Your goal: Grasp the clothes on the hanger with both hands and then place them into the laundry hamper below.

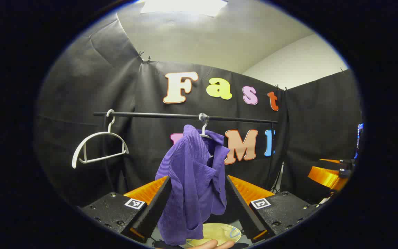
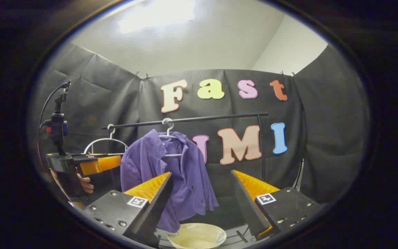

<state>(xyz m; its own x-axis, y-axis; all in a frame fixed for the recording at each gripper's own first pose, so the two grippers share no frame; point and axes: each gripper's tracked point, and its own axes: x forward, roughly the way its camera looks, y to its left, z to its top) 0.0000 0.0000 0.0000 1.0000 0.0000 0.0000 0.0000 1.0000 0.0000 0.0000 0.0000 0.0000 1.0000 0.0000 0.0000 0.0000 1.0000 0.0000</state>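
Nearest me in the left gripper view, my left gripper [image 1: 197, 199] has its fingers spread wide, the purple ribbed button-up shirt [image 1: 193, 186] hanging between them — whether either finger touches the cloth I cannot tell. Below sits the pale round laundry hamper [image 1: 219, 233]. In the right gripper view, my right gripper [image 2: 202, 200] is likewise released, with nothing held. Farther back, the shirt hangs on a white wire hanger [image 2: 170, 136] from the black horizontal rail [image 2: 219, 118] — an empty white plastic hanger [image 1: 97, 147] hangs to its left.
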